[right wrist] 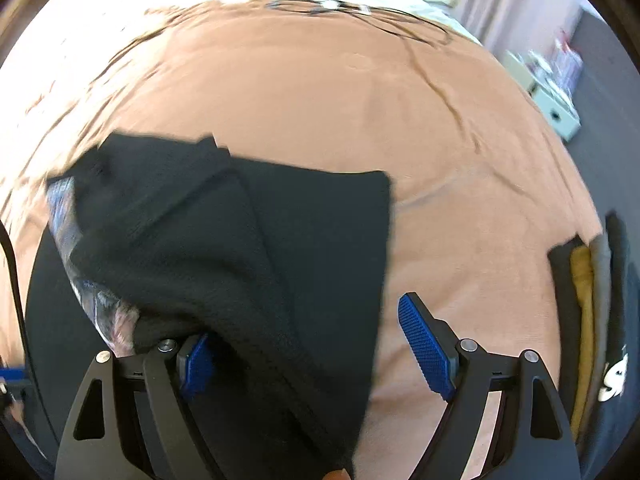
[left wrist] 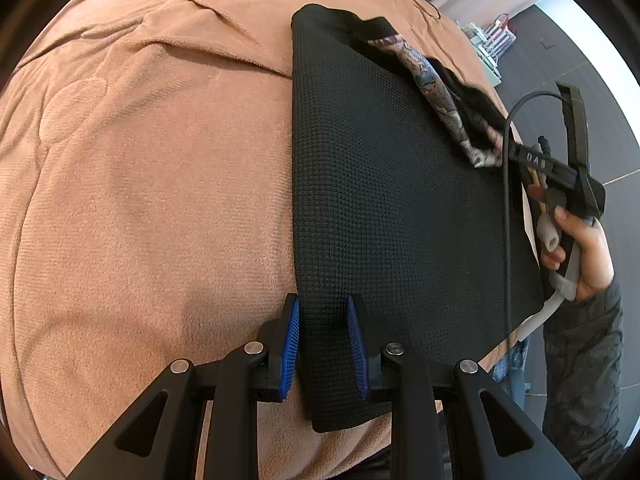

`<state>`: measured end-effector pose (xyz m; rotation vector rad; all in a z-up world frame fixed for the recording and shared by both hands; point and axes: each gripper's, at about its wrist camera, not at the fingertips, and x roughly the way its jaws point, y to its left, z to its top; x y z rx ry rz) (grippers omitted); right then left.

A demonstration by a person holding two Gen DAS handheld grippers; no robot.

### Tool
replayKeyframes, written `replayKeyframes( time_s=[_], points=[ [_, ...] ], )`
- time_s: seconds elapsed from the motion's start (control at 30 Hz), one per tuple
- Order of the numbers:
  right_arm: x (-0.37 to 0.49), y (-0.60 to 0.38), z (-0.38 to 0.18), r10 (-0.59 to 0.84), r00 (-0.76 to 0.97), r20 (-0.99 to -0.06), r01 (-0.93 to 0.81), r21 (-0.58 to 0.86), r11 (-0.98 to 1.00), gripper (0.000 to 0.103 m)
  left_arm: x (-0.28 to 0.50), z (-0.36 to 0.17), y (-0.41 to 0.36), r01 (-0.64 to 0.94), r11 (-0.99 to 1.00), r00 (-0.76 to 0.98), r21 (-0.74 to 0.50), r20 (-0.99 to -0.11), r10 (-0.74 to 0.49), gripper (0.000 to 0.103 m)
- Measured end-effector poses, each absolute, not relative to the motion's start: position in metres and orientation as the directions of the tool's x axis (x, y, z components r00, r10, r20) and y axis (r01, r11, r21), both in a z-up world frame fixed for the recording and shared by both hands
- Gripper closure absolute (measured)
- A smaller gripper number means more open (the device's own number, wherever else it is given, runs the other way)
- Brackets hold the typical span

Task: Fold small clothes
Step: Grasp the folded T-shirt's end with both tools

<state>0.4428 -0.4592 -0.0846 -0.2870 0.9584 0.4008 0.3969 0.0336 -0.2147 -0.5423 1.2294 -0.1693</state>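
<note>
Bed, covered by a plush tan blanket, serving as the folding ground. Black waffle-knit garment, lying flat across the bed's near half, one long edge running straight toward the left wrist camera; patterned inner lining exposed along the far side where a flap is turned over. Judged light, soft and limp, with a textured weave offering good friction to ribbed pads; likely to sag and drape rather than hold shape, so best taken at a corner or a doubled edge, not mid-panel. Stack of folded clothes, at the bed's right margin, well apart. Left tongs, narrowly set, near corner of the garment between the blue pads and apparently pinched. Right tongs, spread wide, fabric draped over the left finger, nothing clamped; view blurred.
</note>
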Motion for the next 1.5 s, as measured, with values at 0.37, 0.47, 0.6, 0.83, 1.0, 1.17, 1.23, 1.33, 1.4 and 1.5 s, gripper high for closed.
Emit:
replayKeyframes(
  time_s=[0.37,0.47,0.6,0.83,1.0,1.17,1.23,1.33,1.4,1.5],
  points=[
    [0.461,-0.512,-0.091,0.198,0.537,-0.82,-0.263,0.06,0.963,0.021,0.399,-0.217,0.029,-0.165,0.867,0.339,-0.471,-0.852,-0.399,0.077],
    [0.451,-0.513,-0.086,0.227,0.54,-0.81,-0.295,0.07,0.953,0.021,0.398,-0.215,0.029,-0.162,0.865,0.343,-0.474,-0.849,-0.401,0.077],
    [0.438,-0.523,-0.082,0.273,0.525,-0.806,-0.335,0.1,0.937,0.021,0.399,-0.21,0.032,-0.147,0.864,0.344,-0.482,-0.843,-0.413,0.077],
    [0.443,-0.549,-0.073,0.42,0.455,-0.786,-0.387,0.25,0.888,0.021,0.42,-0.185,0.047,-0.128,0.864,0.394,-0.487,-0.824,-0.406,0.077],
    [0.456,-0.56,-0.081,0.491,0.398,-0.775,-0.397,0.337,0.854,0.021,0.446,-0.18,0.059,-0.134,0.853,0.41,-0.504,-0.812,-0.415,0.077],
    [0.461,-0.577,-0.087,0.579,0.342,-0.74,-0.405,0.44,0.801,0.021,0.472,-0.181,0.067,-0.151,0.838,0.421,-0.524,-0.801,-0.425,0.076],
    [0.466,-0.584,-0.091,0.616,0.319,-0.72,-0.406,0.483,0.776,0.021,0.484,-0.183,0.07,-0.161,0.826,0.429,-0.54,-0.792,-0.434,0.069],
    [0.476,-0.591,-0.1,0.668,0.267,-0.694,-0.411,0.545,0.731,0.021,0.498,-0.187,0.075,-0.176,0.811,0.441,-0.558,-0.781,-0.442,0.055],
    [0.483,-0.593,-0.107,0.668,0.255,-0.699,-0.412,0.546,0.729,0.021,0.51,-0.191,0.078,-0.188,0.804,0.446,-0.563,-0.779,-0.441,0.055],
    [0.496,-0.598,-0.117,0.66,0.241,-0.712,-0.406,0.543,0.735,0.021,0.524,-0.195,0.082,-0.19,0.797,0.455,-0.573,-0.771,-0.446,0.055]
  ],
)
